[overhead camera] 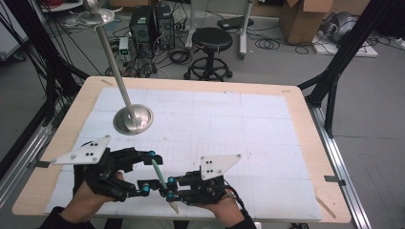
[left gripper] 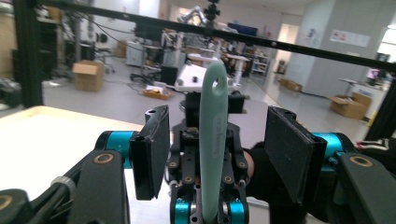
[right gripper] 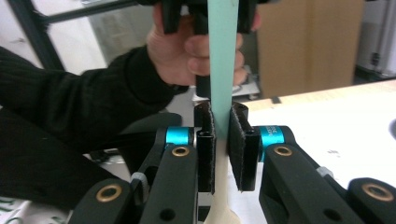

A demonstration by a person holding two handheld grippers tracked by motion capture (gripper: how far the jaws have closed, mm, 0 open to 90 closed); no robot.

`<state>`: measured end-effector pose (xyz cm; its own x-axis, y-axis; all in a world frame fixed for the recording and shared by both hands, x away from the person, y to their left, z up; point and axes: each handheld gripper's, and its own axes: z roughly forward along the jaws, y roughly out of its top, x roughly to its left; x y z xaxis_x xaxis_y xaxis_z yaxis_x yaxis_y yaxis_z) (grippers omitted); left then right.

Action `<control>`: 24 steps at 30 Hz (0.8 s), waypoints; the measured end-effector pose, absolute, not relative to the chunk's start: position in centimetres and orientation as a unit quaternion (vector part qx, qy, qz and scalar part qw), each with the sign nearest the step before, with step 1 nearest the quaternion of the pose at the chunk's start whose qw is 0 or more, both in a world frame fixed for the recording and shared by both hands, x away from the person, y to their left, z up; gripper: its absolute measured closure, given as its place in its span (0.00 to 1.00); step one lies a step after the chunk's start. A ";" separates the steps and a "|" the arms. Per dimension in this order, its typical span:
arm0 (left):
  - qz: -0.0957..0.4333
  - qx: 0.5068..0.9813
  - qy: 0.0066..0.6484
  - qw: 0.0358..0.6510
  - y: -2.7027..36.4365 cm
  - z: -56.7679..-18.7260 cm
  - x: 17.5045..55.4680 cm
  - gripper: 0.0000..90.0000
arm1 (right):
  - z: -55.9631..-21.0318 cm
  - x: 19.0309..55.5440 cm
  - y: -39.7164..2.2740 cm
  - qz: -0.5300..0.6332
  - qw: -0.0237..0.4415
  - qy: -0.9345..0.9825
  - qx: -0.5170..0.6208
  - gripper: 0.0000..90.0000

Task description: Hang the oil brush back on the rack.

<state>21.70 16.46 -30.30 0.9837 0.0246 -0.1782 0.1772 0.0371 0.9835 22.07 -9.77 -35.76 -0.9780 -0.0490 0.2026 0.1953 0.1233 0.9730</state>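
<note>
**Gripping a pale green spatula near the table's front edge**

Spreading across the high view, the light wooden table with a white gridded mat carries a round brushed-metal stand base with a tall slanted pole at its left rear. Near the front edge, the right gripper has its two black jaws pressed together on the pale green plastic spatula with a cream blade end, clamping the flat handle between the pads. The left gripper faces it with jaws spread wide apart; the spatula's handle, with a hole at its tip, rises between them, touching neither pad.
</note>
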 end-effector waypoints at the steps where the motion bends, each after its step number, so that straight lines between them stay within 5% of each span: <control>1: -0.058 0.692 0.070 0.716 16.2 -30.4 21.7 0.47 | -35.8 22.1 -9.7 -0.660 0.095 -0.744 -0.046 0.91; 18: -0.088 0.677 0.030 0.730 15.7 -30.6 21.6 0.87 | -35.8 21.9 -9.4 -0.674 0.145 -0.724 -0.007 0.91; 24: -0.082 0.682 0.031 0.726 15.7 -30.6 21.4 0.89 | -35.9 22.0 -9.2 -0.672 0.155 -0.724 -0.004 0.86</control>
<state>21.44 15.66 -30.59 0.9847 -0.0773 -0.1562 0.1607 0.0569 0.9854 21.96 -9.25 -35.94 -0.9520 -0.2025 0.2297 0.2141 0.0959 0.9721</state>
